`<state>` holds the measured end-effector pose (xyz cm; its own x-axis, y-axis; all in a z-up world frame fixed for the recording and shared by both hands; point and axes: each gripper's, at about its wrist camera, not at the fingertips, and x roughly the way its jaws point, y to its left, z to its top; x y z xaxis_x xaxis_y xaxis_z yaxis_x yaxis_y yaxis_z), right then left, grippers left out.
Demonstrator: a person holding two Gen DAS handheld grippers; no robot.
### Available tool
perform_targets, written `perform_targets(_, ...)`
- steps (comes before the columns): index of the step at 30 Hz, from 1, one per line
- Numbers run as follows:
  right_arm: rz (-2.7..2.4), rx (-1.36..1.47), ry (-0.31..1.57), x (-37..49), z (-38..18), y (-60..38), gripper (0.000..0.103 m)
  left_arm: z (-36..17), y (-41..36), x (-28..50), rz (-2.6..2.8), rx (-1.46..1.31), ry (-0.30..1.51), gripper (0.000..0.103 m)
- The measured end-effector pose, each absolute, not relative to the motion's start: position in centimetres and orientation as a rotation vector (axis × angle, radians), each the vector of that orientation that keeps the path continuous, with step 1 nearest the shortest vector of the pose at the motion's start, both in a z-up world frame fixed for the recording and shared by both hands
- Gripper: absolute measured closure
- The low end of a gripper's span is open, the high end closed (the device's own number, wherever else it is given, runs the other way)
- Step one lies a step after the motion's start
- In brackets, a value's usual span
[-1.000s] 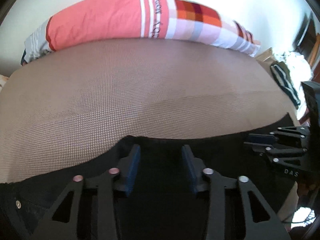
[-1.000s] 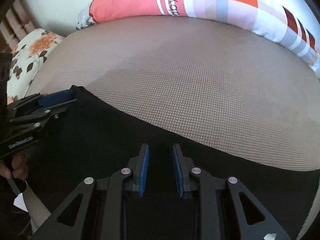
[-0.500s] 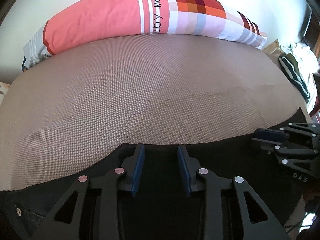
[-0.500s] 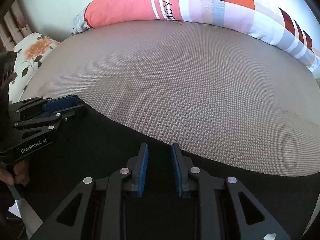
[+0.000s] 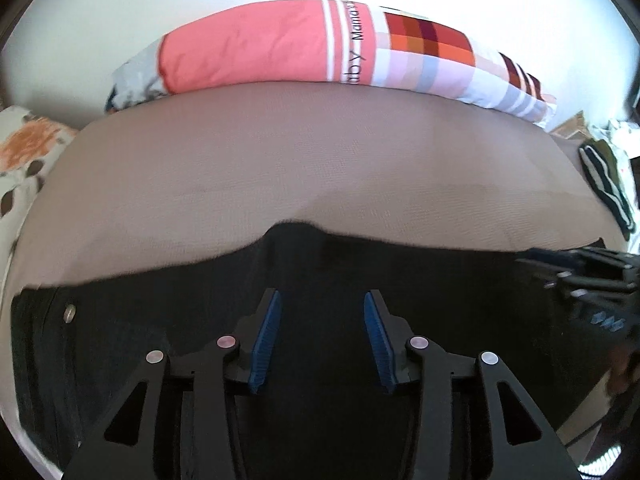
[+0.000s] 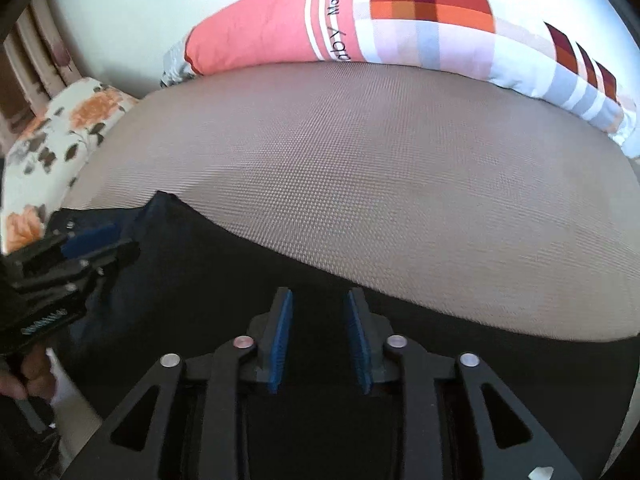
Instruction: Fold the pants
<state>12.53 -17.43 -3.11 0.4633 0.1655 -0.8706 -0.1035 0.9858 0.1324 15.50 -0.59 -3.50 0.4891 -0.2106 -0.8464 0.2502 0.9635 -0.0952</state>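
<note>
Two grippers hover over my black pants [image 5: 320, 272] spread on the brown bed [image 6: 380, 184]: left gripper [image 5: 320, 332] with fingers apart, right gripper [image 6: 319, 336] likewise parted, neither pinching cloth. Beyond, a checked pillow [image 5: 320, 46] lies along the wall.

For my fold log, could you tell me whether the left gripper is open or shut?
Open. The left gripper shows a wide gap between its blue pads, with the black pants beneath, not pinched.
</note>
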Motion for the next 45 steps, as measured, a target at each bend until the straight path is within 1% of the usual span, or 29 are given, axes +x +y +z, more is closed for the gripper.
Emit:
perform_targets(3, 0.189, 0.117, 1.079, 10.9, -2.2, -19.8, 0.072, -3.4, -0.1, 13.9, -0.239, 0.061, 1.006, 0.058)
perform_targets(8, 0.148, 0.225, 1.06, 7.5, -0.6, -27.2, 0.072, -3.3, 1.2, 12.0, -0.164, 0.048, 0.999, 0.058)
perform_targets(11, 0.067, 0.281, 1.029, 5.1, 0.5, -32.7, 0.07, -2.9, 2.2, 11.3, -0.15, 0.023, 1.009, 0.058)
perform_targets(12, 0.029, 0.299, 1.019, 4.4, 0.7, -34.5, 0.067, -2.8, 2.3, 11.2, -0.15, 0.015, 1.007, 0.058)
perform_targets(13, -0.014, 0.322, 1.014, 3.6, 0.9, -36.8, 0.066, -2.6, 2.5, 11.0, -0.146, 0.01, 1.002, 0.053)
perform_targets(14, -0.038, 0.342, 1.015, 3.2, 0.9, -38.4, 0.066, -2.5, 2.6, 10.8, -0.134, 0.01, 0.993, 0.046)
perform_targets(16, -0.085, 0.409, 1.034, 1.8, 0.5, -42.3, 0.066, -2.2, 2.8, 10.4, -0.123, 0.012, 0.971, 0.041)
perform_targets(21, -0.076, 0.611, 1.081, -0.5, -1.5, -49.7, 0.067, -2.2, 2.7, 10.5, -0.141, -0.02, 0.995, 0.041)
perform_targets(27, 0.007, 0.741, 1.137, -1.4, -4.6, -53.0, 0.067, -2.6, 1.5, 10.5, -0.171, -0.021, 1.019, 0.041)
perform_targets(29, 0.015, 0.757, 1.148, -1.4, -5.4, -53.6, 0.07, -2.8, 0.8, 10.3, -0.194, -0.016, 1.027, 0.041)
perform_targets(35, 0.124, 0.788, 1.142, -1.1, -6.1, -54.3, 0.073, -3.7, -0.4, 10.4, -0.212, -0.006, 1.057, 0.041)
perform_targets(38, 0.189, 0.811, 1.146, -0.1, -6.9, -54.1, 0.078, -3.9, -0.8, 10.5, -0.216, -0.009, 1.056, 0.041)
perform_targets(39, 0.204, 0.814, 1.142, 0.2, -7.0, -54.0, 0.082, -4.0, -0.9, 10.5, -0.218, -0.007, 1.056, 0.041)
perform_targets(40, 0.219, 0.817, 1.144, 0.6, -7.3, -53.9, 0.089, -4.1, -0.9, 10.5, -0.219, -0.006, 1.06, 0.041)
perform_targets(42, 0.225, 0.82, 1.145, 1.1, -7.6, -53.7, 0.094, -4.4, -1.0, 10.7, -0.217, -0.01, 1.075, 0.041)
perform_targets(43, 0.236, 0.829, 1.143, 1.4, -7.8, -53.5, 0.096, -4.5, -1.0, 10.7, -0.218, -0.014, 1.078, 0.041)
perform_targets(45, 0.228, 0.836, 1.129, 1.6, -7.9, -53.3, 0.096, -4.7, -1.0, 10.9, -0.216, -0.023, 1.086, 0.041)
